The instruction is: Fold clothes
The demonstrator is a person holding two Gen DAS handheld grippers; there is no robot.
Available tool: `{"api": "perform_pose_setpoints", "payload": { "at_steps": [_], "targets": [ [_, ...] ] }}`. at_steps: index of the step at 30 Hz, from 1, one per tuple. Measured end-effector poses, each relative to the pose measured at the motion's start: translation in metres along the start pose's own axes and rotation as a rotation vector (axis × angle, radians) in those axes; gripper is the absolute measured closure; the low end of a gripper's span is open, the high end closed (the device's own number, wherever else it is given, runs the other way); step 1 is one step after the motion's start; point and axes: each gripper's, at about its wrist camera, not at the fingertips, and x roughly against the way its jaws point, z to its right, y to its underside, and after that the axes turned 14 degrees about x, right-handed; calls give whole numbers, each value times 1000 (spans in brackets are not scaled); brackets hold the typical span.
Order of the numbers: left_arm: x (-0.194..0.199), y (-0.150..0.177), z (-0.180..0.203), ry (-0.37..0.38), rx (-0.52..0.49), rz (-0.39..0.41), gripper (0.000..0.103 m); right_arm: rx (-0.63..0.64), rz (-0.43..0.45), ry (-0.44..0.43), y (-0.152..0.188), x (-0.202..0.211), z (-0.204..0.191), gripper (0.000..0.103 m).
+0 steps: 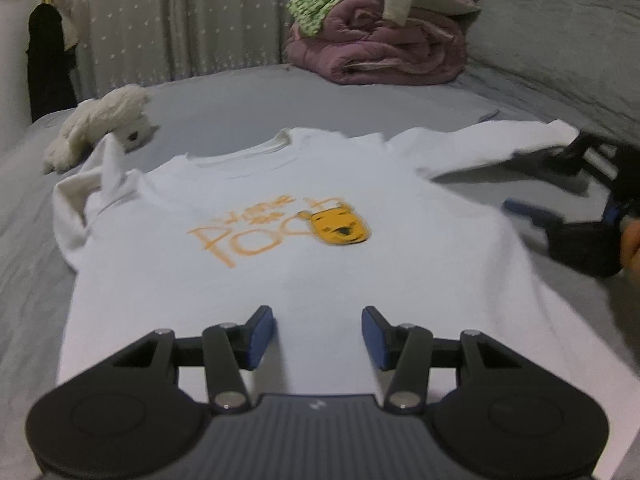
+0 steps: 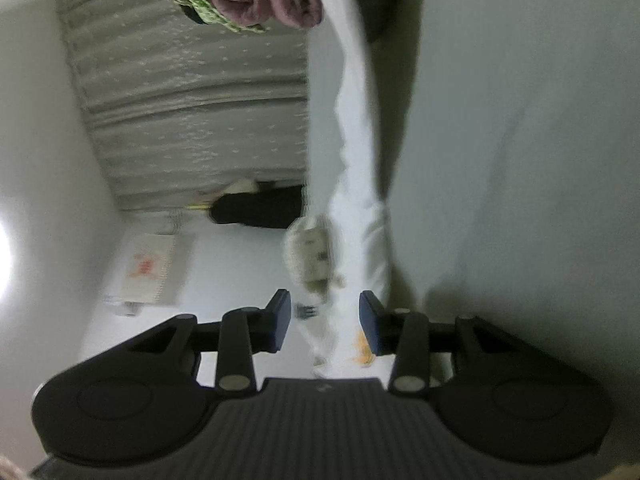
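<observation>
A white T-shirt (image 1: 280, 280) with an orange bear print (image 1: 280, 228) lies face up on the grey bed (image 1: 240, 100), collar at the far end. Its left sleeve (image 1: 92, 184) is crumpled; its right sleeve (image 1: 480, 144) stretches out flat. My left gripper (image 1: 318, 338) hovers open over the lower part of the shirt, nothing between its blue pads. My right gripper (image 1: 516, 180) is at the shirt's right edge just below the outstretched sleeve, open and gripping nothing. In the rolled right wrist view the shirt (image 2: 356, 160) is a white strip ahead of the open right gripper (image 2: 324, 320).
A white plush toy (image 1: 100, 124) lies beyond the left sleeve. A folded mauve quilt (image 1: 380, 48) with green and pale clothes piled on top sits at the far end of the bed. A curtain (image 1: 180, 20) and a dark hanging garment (image 1: 48, 60) stand behind.
</observation>
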Motion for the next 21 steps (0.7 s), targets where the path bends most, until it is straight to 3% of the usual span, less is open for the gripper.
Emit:
{"api": "perform_pose_setpoints", "payload": {
  "at_steps": [8, 14, 21],
  "targets": [
    [0, 15, 44, 100, -58, 12, 54, 136, -67, 172, 19, -13, -14, 64],
    [-4, 28, 62, 130, -64, 11, 53, 23, -65, 112, 22, -37, 4, 72],
    [-6, 37, 67, 118, -90, 32, 53, -126, -27, 23, 3, -65, 19, 73]
  ]
}}
